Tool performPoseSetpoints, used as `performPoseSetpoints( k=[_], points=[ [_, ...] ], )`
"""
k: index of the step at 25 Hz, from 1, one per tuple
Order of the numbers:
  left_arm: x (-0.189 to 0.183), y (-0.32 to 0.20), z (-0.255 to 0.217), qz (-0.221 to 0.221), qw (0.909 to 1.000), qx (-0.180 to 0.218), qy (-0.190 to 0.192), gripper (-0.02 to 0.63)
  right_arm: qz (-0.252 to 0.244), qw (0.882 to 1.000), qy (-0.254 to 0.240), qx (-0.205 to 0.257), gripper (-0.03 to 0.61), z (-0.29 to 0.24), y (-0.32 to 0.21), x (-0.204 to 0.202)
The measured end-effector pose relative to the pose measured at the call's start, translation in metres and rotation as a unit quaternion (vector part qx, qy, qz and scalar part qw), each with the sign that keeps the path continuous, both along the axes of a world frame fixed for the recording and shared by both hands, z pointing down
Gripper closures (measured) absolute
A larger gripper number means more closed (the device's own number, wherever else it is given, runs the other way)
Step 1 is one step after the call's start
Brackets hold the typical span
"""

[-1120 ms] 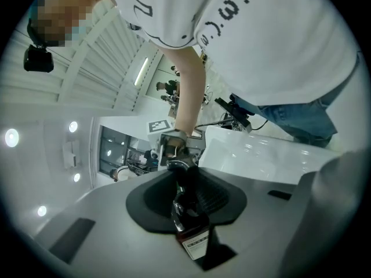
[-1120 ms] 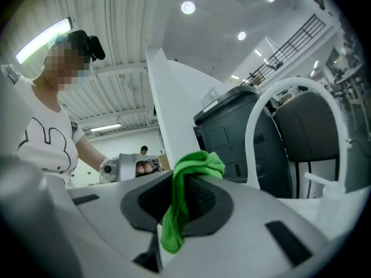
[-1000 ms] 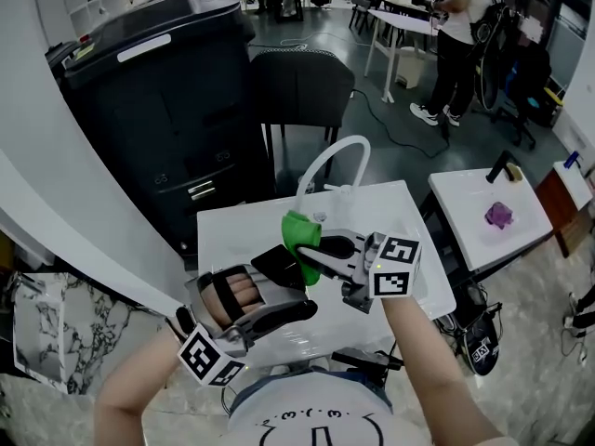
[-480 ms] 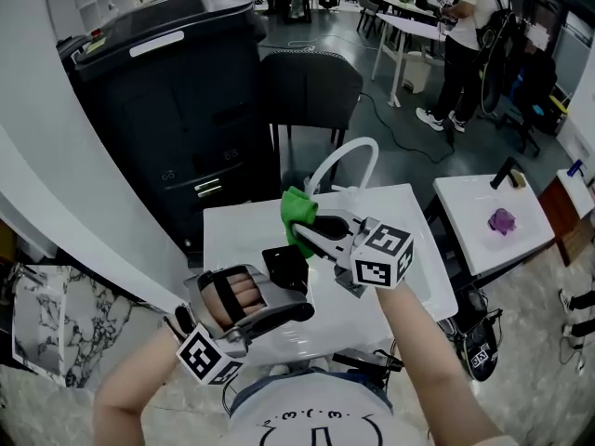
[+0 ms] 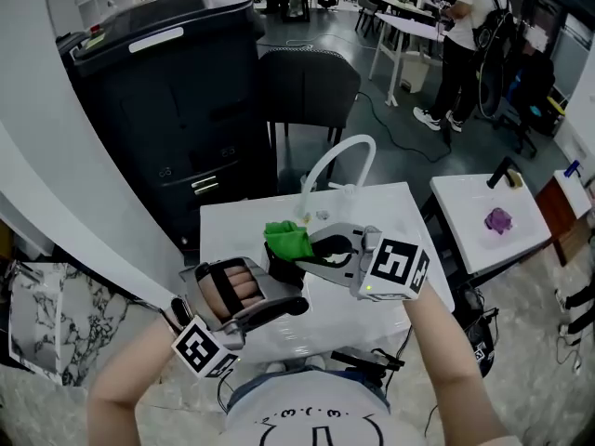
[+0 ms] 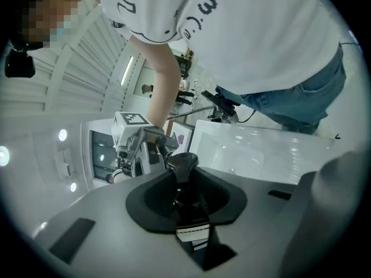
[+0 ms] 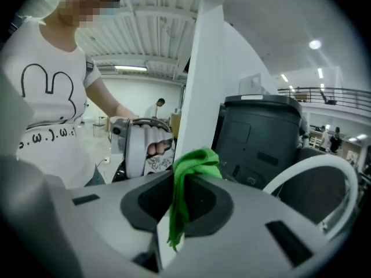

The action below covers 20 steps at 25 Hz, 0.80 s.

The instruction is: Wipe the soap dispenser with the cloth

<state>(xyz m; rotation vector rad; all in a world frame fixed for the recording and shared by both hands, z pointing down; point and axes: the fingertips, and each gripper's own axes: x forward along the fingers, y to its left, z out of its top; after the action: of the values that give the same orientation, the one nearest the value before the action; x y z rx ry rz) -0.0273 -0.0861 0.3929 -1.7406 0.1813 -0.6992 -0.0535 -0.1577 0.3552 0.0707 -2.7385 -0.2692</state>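
**Green cloth meeting the black soap dispenser over the white tabletop**

The left gripper (image 6: 186, 200) is clamping the soap dispenser (image 6: 184, 162), a black pump bottle with a pale label. Its jaws are pressing on the bottle's body, and the pump head is standing out beyond them. The right gripper (image 7: 184, 197) is pinching the green cloth (image 7: 196, 162) between closed jaws. A bunched fold is sticking out past the tips and a thin tail is hanging down the gap.

In the head view both tools are hovering above the white tabletop (image 5: 381, 214), left of its middle and well in from every edge. The cloth is sitting against the far, upper side of the dispenser, and the two grippers are pointing at each other almost tip to tip. The left hand (image 5: 231, 291) is wrapping around its handle near the tabletop's front left corner.

A curved white faucet (image 5: 339, 156) is arching up from the far edge. Beyond that edge a large black bin (image 5: 167, 82) and a dark chair (image 5: 307, 82) are standing side by side.
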Motion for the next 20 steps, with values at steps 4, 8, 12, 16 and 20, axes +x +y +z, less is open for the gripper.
performPoseSetpoints(
  k=[4,8,12,16,20],
  points=[
    [0.005,0.003,0.005,0.001,1.0,-0.004,0.001,0.511,-0.019,0.999,0.036,0.0,0.531,0.009,0.006,0.0],
    [0.007,0.005,0.01,0.003,1.0,-0.007,-0.004,0.511,-0.023,0.998,0.052,-0.013,0.531,0.017,0.002,-0.002],
    [0.007,0.004,0.009,-0.002,1.0,0.001,-0.007,0.511,0.0,0.998,0.039,-0.047,0.531,0.023,-0.018,-0.011],
    [0.004,0.003,0.01,-0.007,0.9999,0.004,-0.012,0.509,0.02,0.997,0.046,-0.058,0.531,0.031,-0.037,-0.023],
    [0.004,0.003,0.011,-0.012,0.9998,0.003,-0.013,0.509,0.035,0.996,0.055,-0.063,0.531,0.039,-0.049,-0.028]
  ],
)
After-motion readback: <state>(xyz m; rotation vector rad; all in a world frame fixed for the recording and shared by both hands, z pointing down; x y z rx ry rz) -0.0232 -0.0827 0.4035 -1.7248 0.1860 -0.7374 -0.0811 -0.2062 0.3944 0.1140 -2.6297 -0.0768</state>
